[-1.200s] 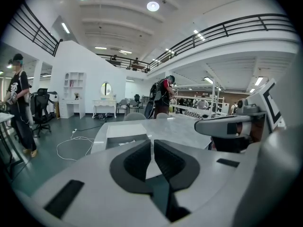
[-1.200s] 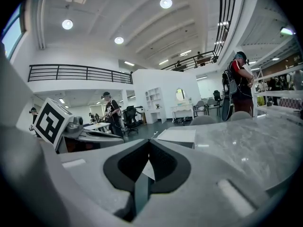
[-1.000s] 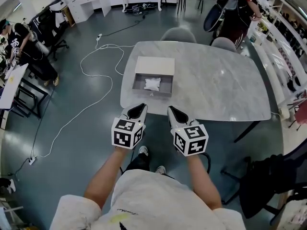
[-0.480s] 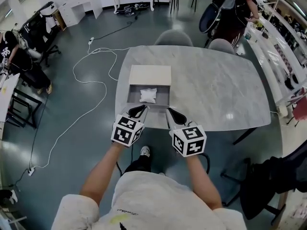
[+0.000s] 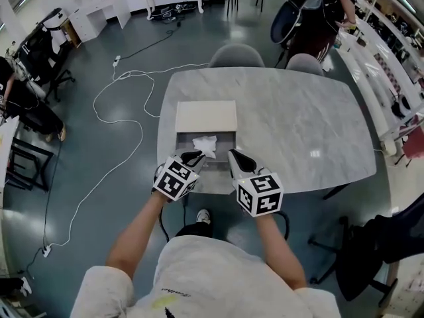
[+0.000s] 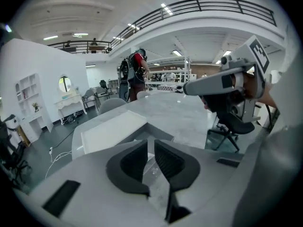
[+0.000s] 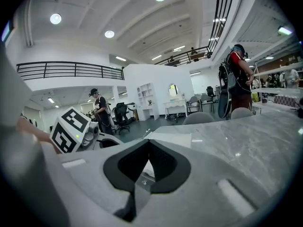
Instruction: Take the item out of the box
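Head view gives the layout: open box sits on the near left part of the marble table, with its pale lid lying flat just behind it, touching its far edge. The item, a white crumpled packet, is inside the box, toward the far wall and about centred. My left gripper has its tip over the near left part of the box, just beside the item. My right gripper is at the box's near right corner. Can't read the jaws from up there, and can't tell height above the box. Left gripper view fills that in: the pads are close, with only a thin slit between the tips and nothing pinched. Through the slit I see the inside of the box and a bit of clear wrapping. It also catches my right gripper from the side, off the table surface. Right gripper view: tips pressed together, nothing held, white packet visible past them in the box; the left gripper's marker cube is at the left. Only the head view shows the cable looping over the floor and two chairs at the far table edge.
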The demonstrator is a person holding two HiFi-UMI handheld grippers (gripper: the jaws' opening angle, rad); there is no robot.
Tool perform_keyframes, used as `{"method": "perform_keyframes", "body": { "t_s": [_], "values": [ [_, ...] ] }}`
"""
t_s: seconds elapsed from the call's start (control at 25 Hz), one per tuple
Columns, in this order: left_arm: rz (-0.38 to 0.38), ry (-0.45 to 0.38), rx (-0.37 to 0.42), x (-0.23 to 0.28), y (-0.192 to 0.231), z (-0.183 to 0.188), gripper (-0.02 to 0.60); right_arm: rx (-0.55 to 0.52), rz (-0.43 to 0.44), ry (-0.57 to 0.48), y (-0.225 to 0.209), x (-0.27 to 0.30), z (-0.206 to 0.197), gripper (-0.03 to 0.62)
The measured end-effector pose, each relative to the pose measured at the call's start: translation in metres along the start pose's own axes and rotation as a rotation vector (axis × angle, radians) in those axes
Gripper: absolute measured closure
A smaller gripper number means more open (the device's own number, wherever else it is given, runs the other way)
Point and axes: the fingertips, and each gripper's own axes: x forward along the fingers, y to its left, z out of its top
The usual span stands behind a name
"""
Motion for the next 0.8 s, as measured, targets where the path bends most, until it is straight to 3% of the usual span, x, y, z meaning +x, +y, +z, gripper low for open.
{"method": "perform_keyframes", "body": {
  "t_s": [0.56, 0.8],
  "values": [
    [-0.155, 0.165, 0.294, 0.056, 0.021, -0.019, 0.552, 0.016, -0.072, 0.005, -0.023, 0.039, 0.012, 0.589],
    [-0.220, 0.221, 0.362, 0.075, 0.024, -0.030, 0.517, 0.030, -0.112, 0.008, -0.036, 0.049, 0.013, 0.589]
  ]
}}
